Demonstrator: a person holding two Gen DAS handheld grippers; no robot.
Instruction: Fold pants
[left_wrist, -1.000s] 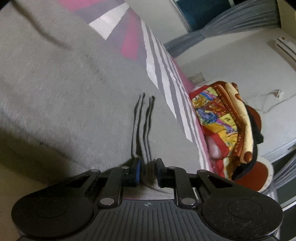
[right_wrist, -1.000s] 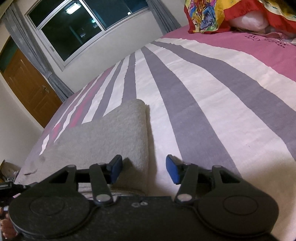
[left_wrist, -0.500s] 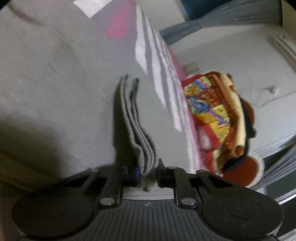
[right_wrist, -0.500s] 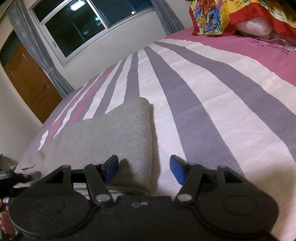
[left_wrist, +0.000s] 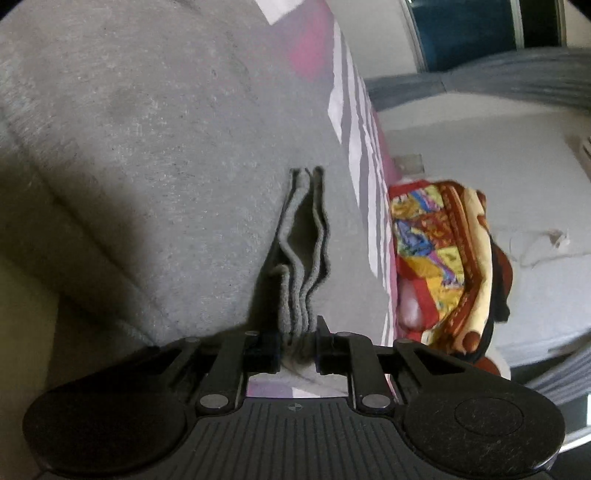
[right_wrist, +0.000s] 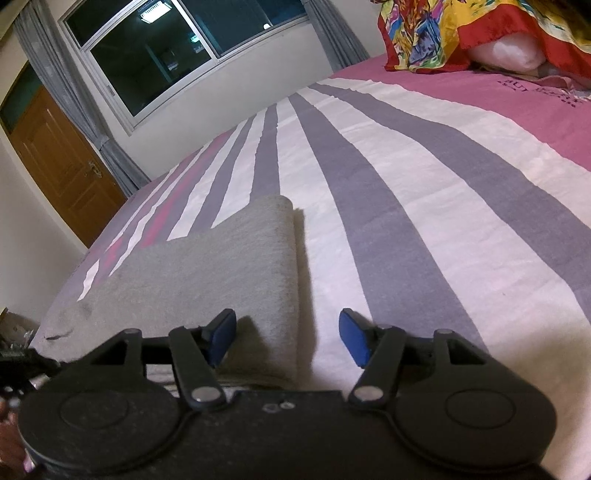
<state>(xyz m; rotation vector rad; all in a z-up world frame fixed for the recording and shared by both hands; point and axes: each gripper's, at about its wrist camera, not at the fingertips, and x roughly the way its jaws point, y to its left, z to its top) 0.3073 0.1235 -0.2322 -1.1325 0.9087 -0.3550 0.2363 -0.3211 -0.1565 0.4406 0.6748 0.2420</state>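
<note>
the left claw (left_wrist: 297, 345) is clamping a stack of grey hem edges, several layers of the pants (left_wrist: 155, 155) bunched together between its pads, with the wavy edges running away from the pads and the rest of the grey fabric spreading wide to the left of the view. the pinched layers are looking lifted a little off the cloth beneath, though how far off the bed is hard to tell. moving right, the right claw (right_wrist: 288, 341) is standing apart and gripping nothing; it is hovering over the near corner of the folded grey pants (right_wrist: 221, 273), its left pad over the fabric and its right pad over the striped bed sheet (right_wrist: 424, 184). the pants are lying at the near left side of the bed, already doubled into a thick neat panel with a rounded fold at the far end. judging from this, at least one fold is looking done, and a further fold is probably remaining, then a smoothing. a colourful blanket (right_wrist: 461, 33) is sitting at the bed's far end, well apart.
</note>
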